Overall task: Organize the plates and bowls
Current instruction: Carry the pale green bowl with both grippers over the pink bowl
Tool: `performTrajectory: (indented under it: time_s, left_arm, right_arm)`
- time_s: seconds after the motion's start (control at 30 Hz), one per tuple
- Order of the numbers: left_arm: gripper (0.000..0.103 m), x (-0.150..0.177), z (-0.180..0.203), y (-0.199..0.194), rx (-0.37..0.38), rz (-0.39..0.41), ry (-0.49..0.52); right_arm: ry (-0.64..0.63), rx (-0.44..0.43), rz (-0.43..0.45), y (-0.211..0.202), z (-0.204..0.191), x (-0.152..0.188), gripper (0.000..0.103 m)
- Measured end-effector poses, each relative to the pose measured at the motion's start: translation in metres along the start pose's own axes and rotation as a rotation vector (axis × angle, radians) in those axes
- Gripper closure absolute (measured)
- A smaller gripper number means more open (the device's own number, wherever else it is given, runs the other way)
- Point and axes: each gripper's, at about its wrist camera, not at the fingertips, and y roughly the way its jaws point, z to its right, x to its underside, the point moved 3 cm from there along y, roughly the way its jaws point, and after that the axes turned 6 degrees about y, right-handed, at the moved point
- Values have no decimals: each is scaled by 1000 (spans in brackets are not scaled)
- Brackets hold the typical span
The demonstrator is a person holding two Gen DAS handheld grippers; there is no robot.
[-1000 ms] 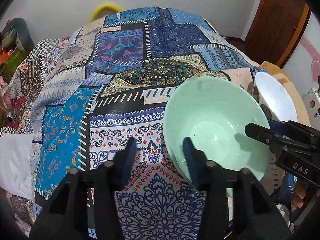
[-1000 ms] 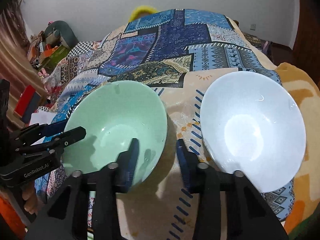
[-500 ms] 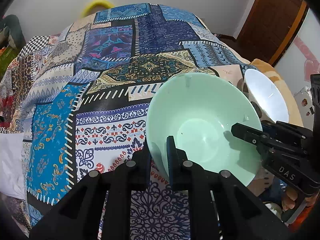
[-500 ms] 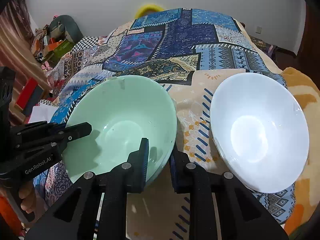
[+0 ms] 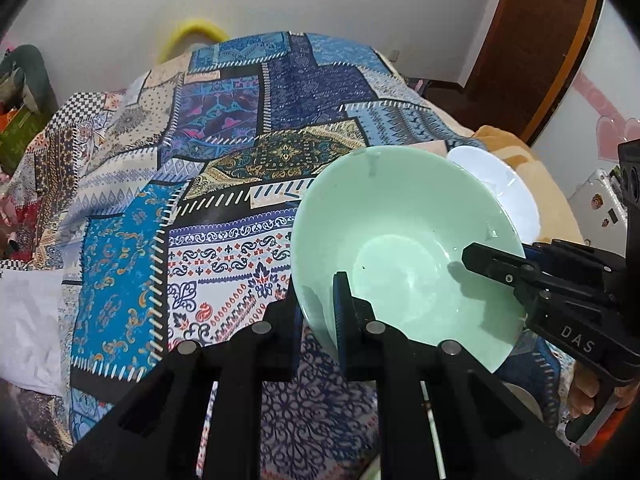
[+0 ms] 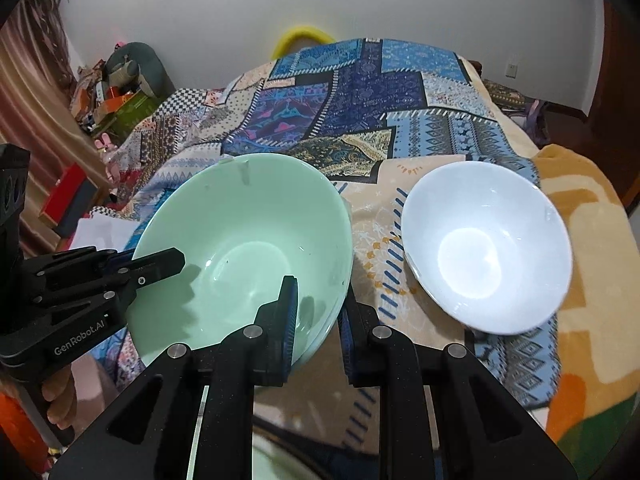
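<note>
Left wrist view: green bowl point(image 5: 404, 248) clamped at its near-left rim by the left gripper point(image 5: 318, 312), one finger inside the wall, one outside. Opposite rim pinched by the right gripper point(image 5: 496, 264), reaching in from the right. Bowl raised and tilted above the patchwork bedspread point(image 5: 168, 208), by the look of it. White bowl point(image 5: 504, 188) just behind the green one, partly hidden by its far rim. Wooden door point(image 5: 532, 40) and white wall beyond.

Right wrist view: right gripper point(image 6: 318, 308) clenched on the green bowl's point(image 6: 240, 240) right rim; left gripper point(image 6: 160, 266) gripping the left rim. White bowl point(image 6: 486, 248) resting on the bed to the right, apart from the green one, mouth up. Likely target for nesting, so a sideways carry to the right. Clutter point(image 6: 112, 92) piled by the far wall.
</note>
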Motion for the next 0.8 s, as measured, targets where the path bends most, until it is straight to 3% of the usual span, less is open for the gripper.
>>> performTrajectory:
  time_s: [0.33, 0.8]
  left_arm:
    - [90, 15, 14, -58, -17, 54, 6]
    - [90, 68, 22, -127, -38, 92, -37]
  right_arm:
    - [-14, -10, 40, -41, -18, 11, 85]
    - [-65, -29, 70, -80, -51, 46, 85]
